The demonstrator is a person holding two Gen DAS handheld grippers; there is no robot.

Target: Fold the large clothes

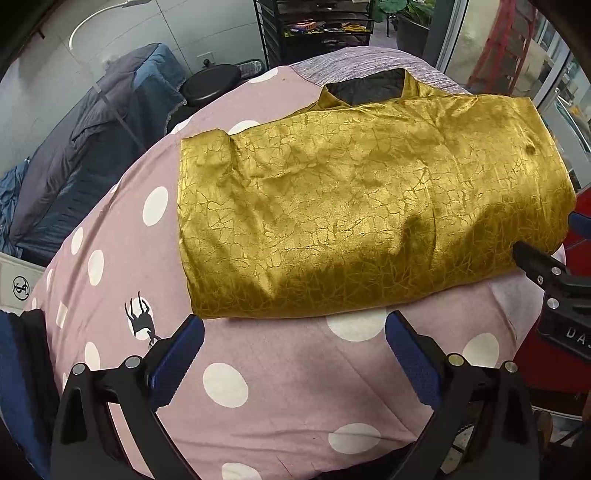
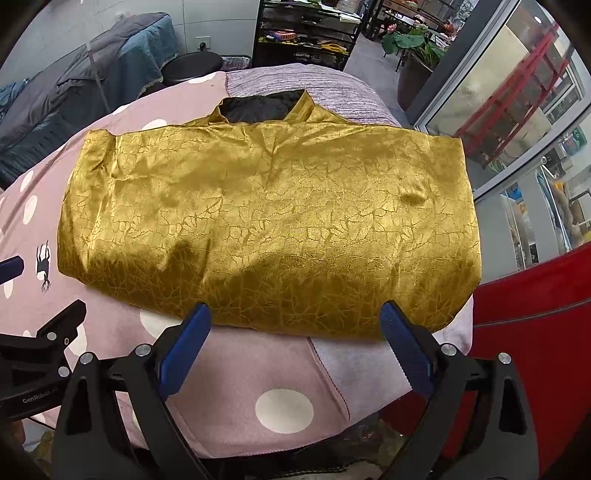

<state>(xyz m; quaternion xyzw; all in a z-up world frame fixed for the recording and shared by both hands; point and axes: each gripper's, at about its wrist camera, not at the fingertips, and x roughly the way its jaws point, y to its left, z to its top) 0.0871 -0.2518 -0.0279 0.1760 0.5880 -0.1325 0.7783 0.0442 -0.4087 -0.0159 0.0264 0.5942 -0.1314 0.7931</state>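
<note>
A shiny gold garment [image 1: 362,210] with a crackle pattern lies folded into a wide rectangle on a pink polka-dot sheet [image 1: 258,373]. Its collar with black lining [image 1: 365,88] points to the far side. It also shows in the right wrist view [image 2: 273,221]. My left gripper [image 1: 293,345] is open and empty, just short of the garment's near edge, toward its left half. My right gripper [image 2: 295,334] is open and empty, its blue fingertips at the near edge, toward the right half. The right gripper's body shows at the right edge of the left wrist view [image 1: 554,280].
The pink sheet [image 2: 229,380] covers a rounded table. A striped grey cloth [image 2: 306,85] lies beyond the collar. A red object [image 2: 532,332] stands at the right. A dark bedding-covered couch [image 1: 92,147], a black stool [image 1: 210,85] and a shelf rack [image 2: 306,33] stand behind.
</note>
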